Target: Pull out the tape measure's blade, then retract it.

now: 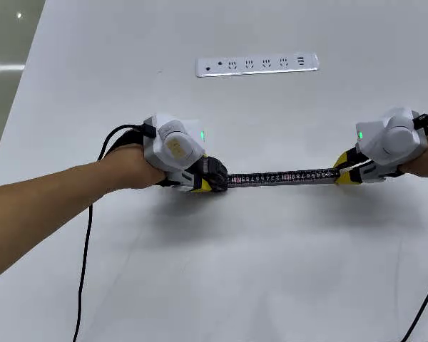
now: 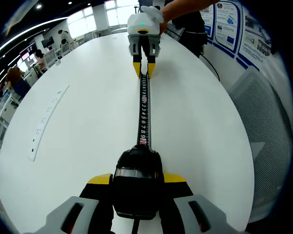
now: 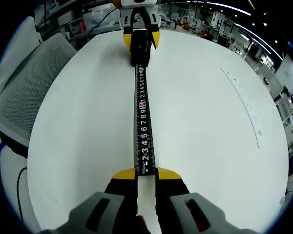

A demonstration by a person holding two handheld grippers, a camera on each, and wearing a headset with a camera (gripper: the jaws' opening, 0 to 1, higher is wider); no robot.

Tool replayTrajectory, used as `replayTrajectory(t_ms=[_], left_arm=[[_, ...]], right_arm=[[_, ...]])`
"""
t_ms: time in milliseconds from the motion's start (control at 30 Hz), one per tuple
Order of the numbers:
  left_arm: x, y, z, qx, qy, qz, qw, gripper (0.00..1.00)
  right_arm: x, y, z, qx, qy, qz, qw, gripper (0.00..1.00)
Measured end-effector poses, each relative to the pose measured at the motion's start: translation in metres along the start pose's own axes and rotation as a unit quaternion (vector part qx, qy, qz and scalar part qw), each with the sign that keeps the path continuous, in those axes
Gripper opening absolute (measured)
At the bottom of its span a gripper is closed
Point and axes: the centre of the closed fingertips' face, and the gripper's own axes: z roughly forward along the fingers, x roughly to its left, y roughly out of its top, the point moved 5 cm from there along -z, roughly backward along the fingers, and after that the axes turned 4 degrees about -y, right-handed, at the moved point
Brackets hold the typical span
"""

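While the head view looks down on the white table (image 1: 200,271), the left gripper (image 1: 205,177) clamps the tape measure's black case (image 1: 215,174) and the right gripper (image 1: 342,172) pinches the blade (image 1: 282,177), stretched straight between them. Left gripper view: jaws tight around the case, blade running ahead over the table. Right gripper view: jaws closed on the blade's tip
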Motion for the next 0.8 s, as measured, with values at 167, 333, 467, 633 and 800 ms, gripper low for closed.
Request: replayTrajectory(t_ms=[167,333,467,633,800], left_arm=[[0.0008,-0.0002,0.0005,-0.003,0.0,0.0,1.0,0.34],[0.0008,-0.0003,0.0006,-0.005,0.0,0.001,1.0,0.34],[0.001,-0.0004,0.0007,-0.006,0.001,0.0,1.0,0.35],[0.0003,-0.0007,0.0006,-0.016,0.009,-0.005,0.9998,0.35],[0.0012,-0.0016,0.0012,-0.022,0.016,-0.014,0.9995,0.36]], right_arm=[[0.0005,0.0012,-0.0005,0.002,-0.002,-0.004,1.0,0.12],[0.0004,0.0014,-0.0005,0.003,-0.003,-0.005,1.0,0.13],[0.0005,0.0015,-0.0005,0.003,-0.003,-0.006,1.0,0.14],[0.0017,0.0026,-0.0003,0.01,-0.011,-0.017,0.9997,0.15],[0.0017,0.0022,-0.0005,0.01,-0.017,-0.014,0.9997,0.15]])
